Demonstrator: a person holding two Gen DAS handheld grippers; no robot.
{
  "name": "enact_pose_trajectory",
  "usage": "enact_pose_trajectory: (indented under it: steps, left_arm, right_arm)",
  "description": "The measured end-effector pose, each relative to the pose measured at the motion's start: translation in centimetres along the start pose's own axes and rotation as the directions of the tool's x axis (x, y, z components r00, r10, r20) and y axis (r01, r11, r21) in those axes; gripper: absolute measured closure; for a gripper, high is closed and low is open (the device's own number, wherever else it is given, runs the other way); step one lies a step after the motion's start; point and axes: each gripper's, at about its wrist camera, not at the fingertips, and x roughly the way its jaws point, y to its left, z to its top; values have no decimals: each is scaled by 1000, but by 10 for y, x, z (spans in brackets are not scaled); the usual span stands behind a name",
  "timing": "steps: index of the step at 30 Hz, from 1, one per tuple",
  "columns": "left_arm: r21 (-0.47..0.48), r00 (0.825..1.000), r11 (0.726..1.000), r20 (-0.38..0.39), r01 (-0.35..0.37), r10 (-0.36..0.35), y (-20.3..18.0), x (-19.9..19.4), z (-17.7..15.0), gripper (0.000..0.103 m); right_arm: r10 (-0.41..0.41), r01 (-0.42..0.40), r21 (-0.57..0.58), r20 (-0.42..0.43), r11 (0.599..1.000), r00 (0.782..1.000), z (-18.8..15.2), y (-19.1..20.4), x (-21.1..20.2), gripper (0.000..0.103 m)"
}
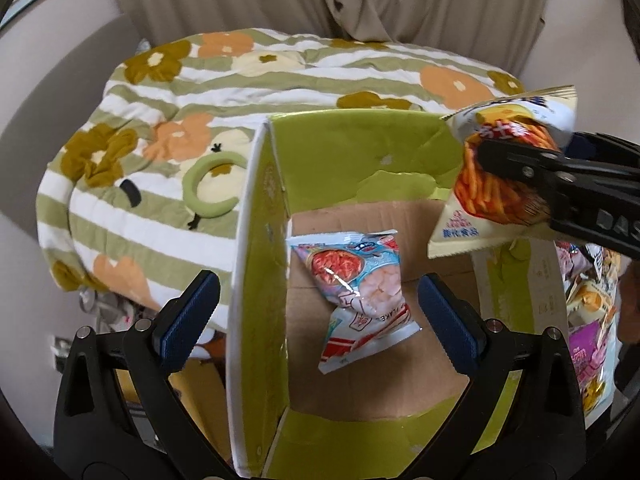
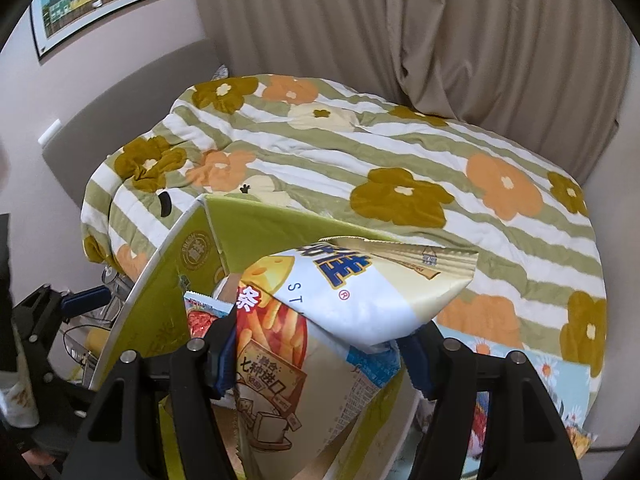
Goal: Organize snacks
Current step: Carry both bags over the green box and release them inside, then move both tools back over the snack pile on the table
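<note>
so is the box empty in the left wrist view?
No, a pink shrimp-snack bag lies on the floor of the green cardboard box.

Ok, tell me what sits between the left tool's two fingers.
In the left wrist view, the open left tool frames a shrimp snack packet lying on the cardboard box floor; the fingers don't touch it.

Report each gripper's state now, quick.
Left gripper: open, holding nothing, above the cardboard box.
Right gripper: shut on the fries snack bag, fingers pinching it.
</note>
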Motion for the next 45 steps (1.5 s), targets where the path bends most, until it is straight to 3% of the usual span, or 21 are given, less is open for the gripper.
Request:
enact_pose_trajectory:
  steps: [6,10,19,28,34,45]
  left_arm:
    - [-36,1000,999,-17,-25,25,9,1,-9,4]
    - [-57,999,998,-34,-27,26,16,3,-16,4]
    - [-89,1000,996,-23,-18,16,25,-6,-25,4]
    - [-83,999,996,43,7,-3,28,-43,-28,4]
    - [-52,995,998,93,34,-29,25,-80,-38,4]
    - [14,975,994,191,109,-109,-7,-142,-65,4]
  right_arm:
    - [51,-52,-16,-33,999,998,9,5,27,37]
    - [66,-67,-18,-42,998,997,6,7,41,1]
    - [20,-22,-33,-48,999,999,-12,2,26,1]
    - [-12,13,-28,21,1000,1000,-16,6,-19,1]
    - [20,-22,26,77,999,997,-28,6,-62,1]
    - [-88,64,135,185,989,979,-83,-10,-165,1]
